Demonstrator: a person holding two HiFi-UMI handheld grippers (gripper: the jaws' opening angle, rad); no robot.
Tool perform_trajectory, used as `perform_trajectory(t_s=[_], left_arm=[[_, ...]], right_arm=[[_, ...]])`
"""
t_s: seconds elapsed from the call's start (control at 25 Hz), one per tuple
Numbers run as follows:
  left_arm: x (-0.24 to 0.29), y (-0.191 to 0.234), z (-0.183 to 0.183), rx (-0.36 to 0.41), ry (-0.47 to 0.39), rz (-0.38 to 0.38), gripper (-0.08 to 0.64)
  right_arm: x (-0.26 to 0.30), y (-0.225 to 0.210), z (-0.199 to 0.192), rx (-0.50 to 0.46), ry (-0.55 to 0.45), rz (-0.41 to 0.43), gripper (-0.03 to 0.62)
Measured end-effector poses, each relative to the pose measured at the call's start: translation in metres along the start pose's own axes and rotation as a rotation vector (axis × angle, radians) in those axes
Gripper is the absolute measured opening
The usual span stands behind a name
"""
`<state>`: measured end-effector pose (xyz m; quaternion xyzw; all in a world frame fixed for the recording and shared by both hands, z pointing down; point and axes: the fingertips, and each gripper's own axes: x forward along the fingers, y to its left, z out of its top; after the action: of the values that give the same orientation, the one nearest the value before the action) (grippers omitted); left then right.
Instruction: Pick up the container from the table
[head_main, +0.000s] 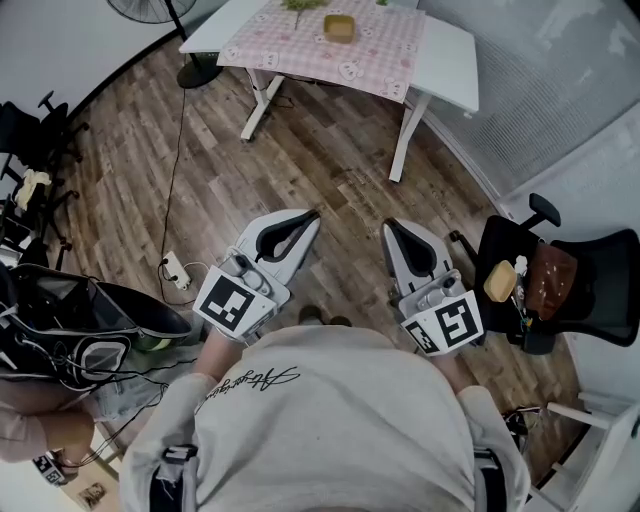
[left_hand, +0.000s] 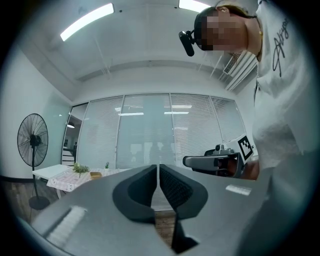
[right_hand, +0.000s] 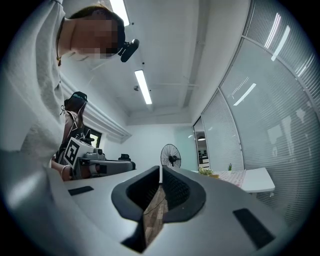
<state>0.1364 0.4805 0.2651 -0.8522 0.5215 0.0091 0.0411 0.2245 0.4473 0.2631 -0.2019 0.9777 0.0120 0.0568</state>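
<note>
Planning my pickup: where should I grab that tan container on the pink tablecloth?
Probably across two opposite walls: the container looks small, squarish and upright. Come from the near edge of the table, since a plant stands just left of it.

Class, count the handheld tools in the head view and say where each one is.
2. The left tool sits left of centre over the wooden floor; the right tool sits right of centre beside it. Both are shut and empty. No others show.

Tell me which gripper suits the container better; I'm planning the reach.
Left, barely: the left gripper lies nearer the container than the right gripper; both are shut, empty and far from the table.
</note>
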Motion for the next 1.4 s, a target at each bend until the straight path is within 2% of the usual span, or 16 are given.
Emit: perform_trajectory(t_s=[0.04,0.16,0.4,0.56,0.8,1.28,1.4], left_arm=[[0.0,0.0,0.001,-0.002,-0.003,0.001,0.017],[-0.001,0.003,0.002,-0.012,-0.015,0.015,0.131],[-0.011,0.002,0.005,-0.033,-0.051,0.054,0.3],[-0.007,0.018,0.004,-0.029,-0.05,0.073,0.372],[-0.011,0.015,0.006,0.005,-0.051,0.075,0.418],[-0.016,0.052,-0.001,-0.003,-0.042,0.062,0.42],[-0.024,0.057,0.0,0.007,-0.047,0.046,0.42]], right_arm=[[0.0,-0.001,0.0,0.003,-0.001,-0.003,0.025],[0.0,-0.004,0.0,0.008,-0.006,-0.029,0.18],[-0.012,-0.007,0.001,0.022,-0.029,-0.084,0.322],[0.0,-0.016,-0.002,0.024,-0.026,-0.116,0.426],[-0.001,-0.012,0.0,0.024,-0.035,-0.128,0.448],[0.037,-0.008,-0.01,0.037,-0.019,-0.126,0.446],[0.043,0.0,-0.01,0.066,-0.034,-0.129,0.446]])
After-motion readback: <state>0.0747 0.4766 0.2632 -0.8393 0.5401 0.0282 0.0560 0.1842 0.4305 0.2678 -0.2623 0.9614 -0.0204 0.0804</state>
